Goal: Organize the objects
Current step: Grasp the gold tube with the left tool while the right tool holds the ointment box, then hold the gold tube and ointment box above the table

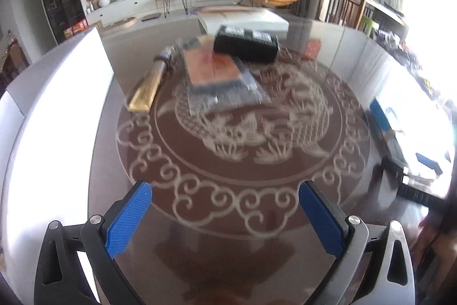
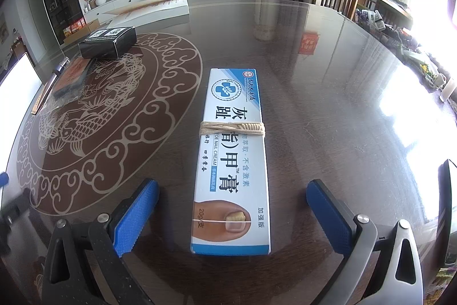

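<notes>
The white-and-blue cream box is laid flat on the glossy dark surface, printed face up, with its long axis running straight away from the right wrist camera; the end showing a toenail picture is nearest the camera and the end bearing the round blue emblem is farthest. A band of pale twine is wound across the box at about mid-length. The right hand-held gripper is angled downward over the near end of the box, its blue pads spread wide on either side; a clear gap is seen between each pad and the box, so nothing is pinched. In the left wrist view, which is blurred, the left hand-held gripper is likewise tilted downward with its pads spread wide and only bare surface between them. Farther across the round carp-and-cloud inlay, a group of items is seen: a black box resting partly on an orange flat packet in clear wrapping, and just beside them a long yellowish packet whose long axis is set diagonally. The cream box is placed well apart from this group, outside the inlay.
</notes>
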Action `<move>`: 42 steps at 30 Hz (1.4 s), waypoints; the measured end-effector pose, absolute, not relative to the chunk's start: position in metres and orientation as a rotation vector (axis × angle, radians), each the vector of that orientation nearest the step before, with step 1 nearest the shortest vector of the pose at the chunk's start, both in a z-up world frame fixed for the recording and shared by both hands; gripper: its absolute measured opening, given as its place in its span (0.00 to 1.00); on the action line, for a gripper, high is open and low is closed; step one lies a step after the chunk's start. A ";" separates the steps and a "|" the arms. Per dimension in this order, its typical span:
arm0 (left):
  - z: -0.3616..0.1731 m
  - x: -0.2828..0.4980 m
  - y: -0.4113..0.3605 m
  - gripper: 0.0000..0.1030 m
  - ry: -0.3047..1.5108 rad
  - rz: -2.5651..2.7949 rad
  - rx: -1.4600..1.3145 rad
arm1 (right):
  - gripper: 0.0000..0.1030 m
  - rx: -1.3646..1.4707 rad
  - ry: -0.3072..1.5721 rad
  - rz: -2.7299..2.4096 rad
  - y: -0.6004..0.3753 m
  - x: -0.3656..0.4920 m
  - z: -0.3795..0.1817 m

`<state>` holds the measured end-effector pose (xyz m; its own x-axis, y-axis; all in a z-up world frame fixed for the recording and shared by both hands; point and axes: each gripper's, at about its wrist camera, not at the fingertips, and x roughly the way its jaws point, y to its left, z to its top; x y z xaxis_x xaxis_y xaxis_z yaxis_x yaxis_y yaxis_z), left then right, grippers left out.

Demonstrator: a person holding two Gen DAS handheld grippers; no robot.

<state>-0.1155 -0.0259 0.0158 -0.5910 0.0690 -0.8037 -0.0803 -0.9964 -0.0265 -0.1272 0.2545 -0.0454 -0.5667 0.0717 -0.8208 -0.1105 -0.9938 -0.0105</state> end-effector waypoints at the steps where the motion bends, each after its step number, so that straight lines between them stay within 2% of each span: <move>1: 0.025 -0.128 -0.032 1.00 -0.051 2.739 -1.376 | 1.00 -1.407 0.063 2.692 0.254 -0.127 -0.045; 4: 0.040 -0.185 -0.055 1.00 -0.229 2.747 -1.433 | 1.00 -1.407 0.063 2.692 0.254 -0.127 -0.046; 7: 0.033 -0.240 -0.070 1.00 -0.188 2.780 -1.526 | 1.00 -1.407 0.063 2.692 0.254 -0.127 -0.046; 9: 0.021 -0.268 -0.078 0.89 -0.161 2.768 -1.590 | 1.00 -1.407 0.064 2.692 0.255 -0.127 -0.046; 12: 0.003 -0.296 -0.086 0.87 -0.143 2.771 -1.642 | 1.00 -1.407 0.064 2.692 0.254 -0.127 -0.046; 15: -0.011 -0.309 -0.094 0.87 -0.150 2.793 -1.663 | 1.00 -1.407 0.064 2.692 0.254 -0.128 -0.046; 20: -0.028 -0.315 -0.110 0.89 -0.321 2.794 -1.638 | 1.00 -1.406 0.064 2.692 0.254 -0.128 -0.046; 28: -0.032 -0.300 -0.108 0.88 -0.266 2.838 -1.542 | 1.00 -1.405 0.069 2.695 0.255 -0.128 -0.046; 30: -0.032 -0.292 -0.107 0.67 -0.194 2.891 -1.541 | 1.00 -1.403 0.071 2.698 0.255 -0.128 -0.046; 32: -0.032 -0.282 -0.106 0.37 -0.119 2.923 -1.506 | 1.00 -1.403 0.072 2.698 0.255 -0.129 -0.046; 33: -0.031 -0.277 -0.106 0.30 -0.104 2.931 -1.493 | 1.00 -1.403 0.072 2.698 0.255 -0.129 -0.046; 34: -0.031 -0.273 -0.104 0.27 -0.094 2.933 -1.489 | 1.00 -1.403 0.072 2.698 0.255 -0.129 -0.046; 38: -0.031 -0.239 -0.092 0.27 -0.066 2.960 -1.469 | 1.00 -1.401 0.075 2.699 0.255 -0.129 -0.046; 42: -0.030 -0.187 -0.069 0.27 -0.146 2.951 -1.475 | 1.00 -1.400 0.075 2.699 0.255 -0.128 -0.046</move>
